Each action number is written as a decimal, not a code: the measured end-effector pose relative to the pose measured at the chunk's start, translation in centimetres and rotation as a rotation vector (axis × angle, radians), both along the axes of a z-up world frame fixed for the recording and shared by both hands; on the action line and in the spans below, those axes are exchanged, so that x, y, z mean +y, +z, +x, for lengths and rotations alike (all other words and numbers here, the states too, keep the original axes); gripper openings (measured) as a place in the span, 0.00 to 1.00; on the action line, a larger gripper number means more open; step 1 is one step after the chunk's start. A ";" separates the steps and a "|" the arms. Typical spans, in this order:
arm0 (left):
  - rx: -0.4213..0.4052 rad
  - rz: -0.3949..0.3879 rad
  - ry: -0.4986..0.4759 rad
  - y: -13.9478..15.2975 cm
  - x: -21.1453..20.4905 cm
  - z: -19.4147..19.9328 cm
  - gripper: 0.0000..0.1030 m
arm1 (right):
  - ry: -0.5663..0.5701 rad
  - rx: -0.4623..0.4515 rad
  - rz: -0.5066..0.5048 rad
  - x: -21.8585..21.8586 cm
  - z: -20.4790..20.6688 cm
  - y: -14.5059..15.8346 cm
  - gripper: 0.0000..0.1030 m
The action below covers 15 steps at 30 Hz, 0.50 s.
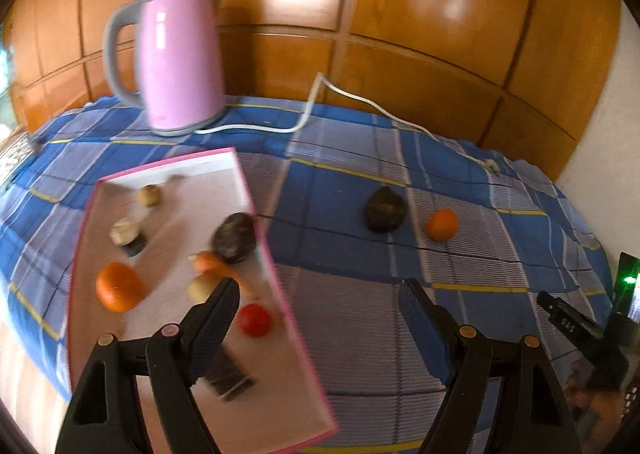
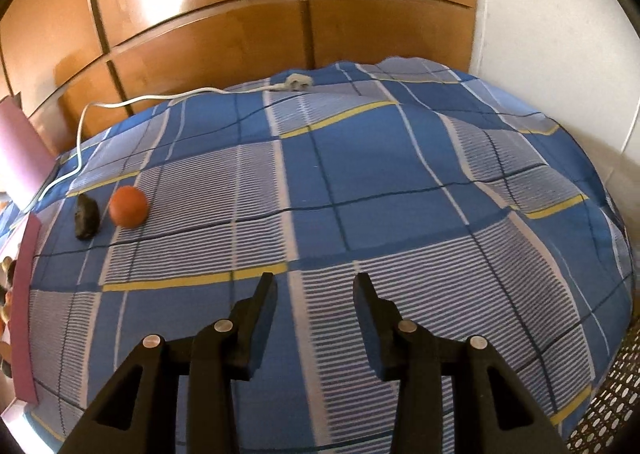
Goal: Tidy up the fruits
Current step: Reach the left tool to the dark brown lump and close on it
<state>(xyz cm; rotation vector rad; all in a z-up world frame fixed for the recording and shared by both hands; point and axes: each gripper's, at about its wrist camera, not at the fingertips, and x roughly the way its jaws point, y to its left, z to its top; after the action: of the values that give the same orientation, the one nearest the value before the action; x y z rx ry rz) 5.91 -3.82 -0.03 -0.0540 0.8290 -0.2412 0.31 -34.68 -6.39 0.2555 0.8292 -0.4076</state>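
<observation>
A pink-rimmed tray [image 1: 280, 374] lies on the left and holds several fruits, among them an orange [image 1: 119, 287], a dark avocado [image 1: 235, 237] and a red tomato [image 1: 255, 319]. My left gripper [image 1: 320, 290] hangs open over the tray's right edge with nothing between its fingers. Farther out on the checked cloth, a second dark avocado [image 1: 386, 209] [image 2: 87, 217] and a small orange [image 1: 441, 224] [image 2: 129, 207] sit side by side. My right gripper [image 2: 315, 284] is open over bare cloth, well to the right of that pair, and grips nothing.
A pink kettle [image 1: 180, 62] stands at the back left. Its white cord [image 1: 352, 98] runs along the back to a plug [image 2: 294, 82]. Wooden panels close off the back. The blue checked cloth [image 2: 400, 194] drops away at the right, near a white wall.
</observation>
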 end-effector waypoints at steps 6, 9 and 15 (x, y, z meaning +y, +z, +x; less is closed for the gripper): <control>-0.002 0.010 -0.051 0.1 -3.0 1.6 0.80 | -0.032 0.003 0.005 -1.3 -0.2 -0.3 0.39; 0.014 0.015 -0.071 -0.2 -4.0 2.9 0.80 | -0.043 0.004 -0.001 -1.7 -0.3 -0.5 0.39; 0.090 0.010 -0.081 -2.0 -5.8 6.0 0.81 | -0.070 0.010 -0.009 -2.6 -0.3 -0.9 0.39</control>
<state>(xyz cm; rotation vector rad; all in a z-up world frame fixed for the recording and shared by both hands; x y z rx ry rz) 11.91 -9.66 -2.00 -0.0224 0.9234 -0.3125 -0.01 -37.31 -7.29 0.2749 0.8296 -0.4781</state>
